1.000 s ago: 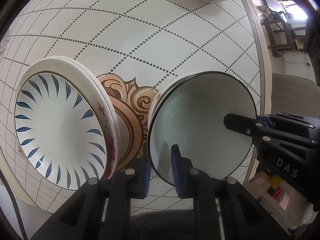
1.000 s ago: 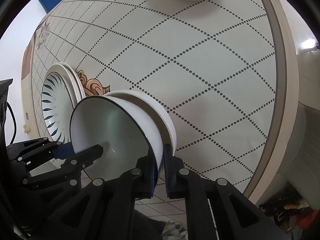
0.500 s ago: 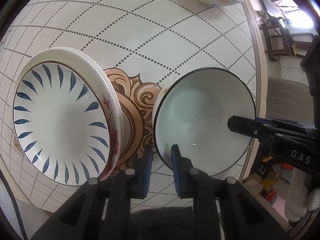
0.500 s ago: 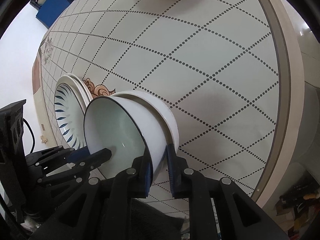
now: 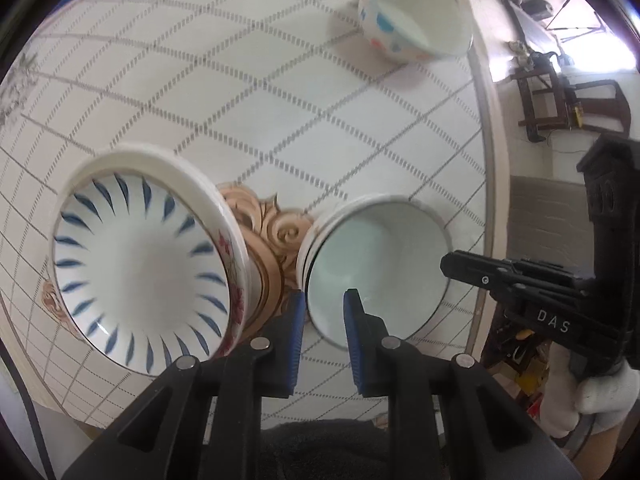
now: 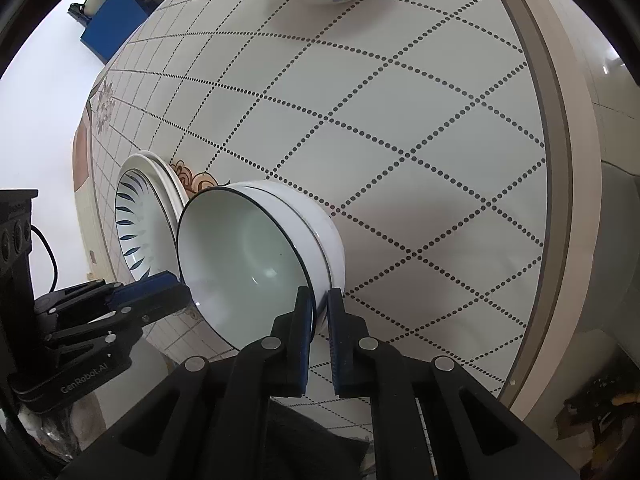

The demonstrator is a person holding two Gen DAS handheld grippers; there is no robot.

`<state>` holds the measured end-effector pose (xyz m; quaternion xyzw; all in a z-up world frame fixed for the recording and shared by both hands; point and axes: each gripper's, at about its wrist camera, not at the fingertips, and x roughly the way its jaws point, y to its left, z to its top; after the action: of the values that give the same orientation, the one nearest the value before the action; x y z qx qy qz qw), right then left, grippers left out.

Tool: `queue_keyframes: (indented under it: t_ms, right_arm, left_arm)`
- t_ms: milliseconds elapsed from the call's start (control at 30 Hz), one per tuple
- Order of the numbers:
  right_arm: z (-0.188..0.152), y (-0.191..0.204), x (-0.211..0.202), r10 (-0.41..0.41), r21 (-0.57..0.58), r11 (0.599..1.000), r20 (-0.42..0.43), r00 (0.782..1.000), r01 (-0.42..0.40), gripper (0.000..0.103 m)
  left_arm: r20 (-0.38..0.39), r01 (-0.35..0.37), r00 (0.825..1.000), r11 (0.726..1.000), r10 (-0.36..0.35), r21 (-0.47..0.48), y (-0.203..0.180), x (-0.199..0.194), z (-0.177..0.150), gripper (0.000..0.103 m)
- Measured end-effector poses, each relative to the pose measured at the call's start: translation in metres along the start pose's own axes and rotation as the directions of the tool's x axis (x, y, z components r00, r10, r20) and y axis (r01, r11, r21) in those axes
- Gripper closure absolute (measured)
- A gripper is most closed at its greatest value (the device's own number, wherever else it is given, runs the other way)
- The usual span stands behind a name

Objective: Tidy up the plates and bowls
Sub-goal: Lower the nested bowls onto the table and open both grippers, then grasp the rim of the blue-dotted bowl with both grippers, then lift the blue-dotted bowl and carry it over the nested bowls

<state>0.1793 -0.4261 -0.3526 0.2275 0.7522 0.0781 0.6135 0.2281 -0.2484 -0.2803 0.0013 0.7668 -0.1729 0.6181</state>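
Right claw [image 6: 318,304] pinches the rim of the black-rimmed bowl [image 6: 244,256] at its 4 o'clock; left claw [image 5: 320,312] clamps the opposite rim. I hold both sides to keep it level, nested in white bowl [image 6: 324,220]. Plate stack [image 5: 136,264] sits at 9 o'clock.

You can read "DAS" on the right gripper [image 5: 448,270] at 4 o'clock, and "GenRobot.AI" on the left gripper [image 6: 182,294] at 8 o'clock.

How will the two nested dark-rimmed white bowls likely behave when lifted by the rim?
The nested bowls look glossy, so the right hand-held gripper's narrow rim pinch may slip. They seem rigid ceramic, probably heavy for their size and chippable. Merely stacked, the inner one could shift when tilted.
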Motion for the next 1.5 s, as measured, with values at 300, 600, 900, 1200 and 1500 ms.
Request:
queue_keyframes:
  t_ms: [300, 600, 900, 1200, 1500]
  right_arm:
    - [0.063, -0.023, -0.092, 0.05, 0.079, 0.994, 0.285, 0.957, -0.075, 0.023]
    - [0.162, -0.043, -0.106, 0.019, 0.156, 0.985, 0.356, 0.934, -0.079, 0.019]
    - [0.205, -0.044, -0.061, -0.037, 0.169, 0.986, 0.252, 0.967, -0.006, 0.055]
    - [0.211, -0.045, -0.04, -0.075, 0.173, 0.984, 0.194, 0.978, 0.041, 0.093]
    - [0.199, -0.033, -0.061, -0.062, 0.137, 0.99, 0.215, 0.975, 0.033, 0.093]
  left_arm:
    - [0.165, -0.015, 0.986, 1.0, 0.016, -0.006, -0.03, -0.048, 0.122, 0.08]
    - [0.077, -0.014, 0.997, 1.0, 0.015, -0.011, -0.04, -0.001, 0.207, 0.08]
    - [0.038, -0.067, 0.997, 0.998, 0.067, 0.007, -0.045, 0.037, 0.225, 0.08]
    - [0.058, -0.07, 0.996, 0.997, 0.069, 0.019, -0.053, 0.037, 0.213, 0.091]
    - [0.13, -0.057, 0.99, 0.998, 0.053, 0.029, -0.062, 0.002, 0.186, 0.091]
